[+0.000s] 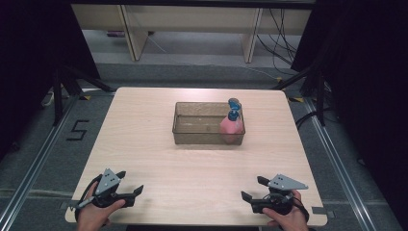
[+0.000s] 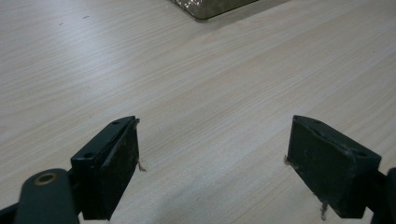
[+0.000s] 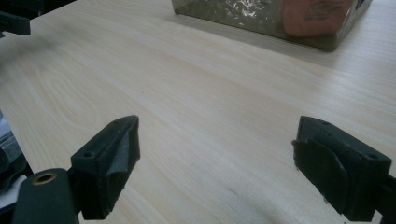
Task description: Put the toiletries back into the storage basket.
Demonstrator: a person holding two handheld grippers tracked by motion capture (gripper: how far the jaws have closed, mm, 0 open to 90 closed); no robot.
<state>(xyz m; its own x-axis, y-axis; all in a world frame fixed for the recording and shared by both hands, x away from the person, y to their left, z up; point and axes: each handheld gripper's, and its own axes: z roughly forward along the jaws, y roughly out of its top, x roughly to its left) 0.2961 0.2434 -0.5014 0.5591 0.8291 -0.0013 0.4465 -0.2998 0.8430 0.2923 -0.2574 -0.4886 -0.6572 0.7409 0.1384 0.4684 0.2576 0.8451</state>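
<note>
Left claw [image 1: 129, 182] and right claw [image 1: 252, 187] gape, low over table [image 1: 144, 125].

A black "5" [image 1: 77, 130] is marked on the grey floor at 9 o'clock of the light wooden table [image 1: 144, 144]; pale wooden shelving legs [image 1: 132, 33] and black cables [image 1: 281, 33] are seen at 12.

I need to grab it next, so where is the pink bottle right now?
In the high view, the pink bottle stands in the right end of the clear bin at the table's centre.

The table [image 1: 144, 144] is evenly lit from above; the surroundings are left dark. Soft glare is seen on the wood, and near jaws are blurred.
</note>
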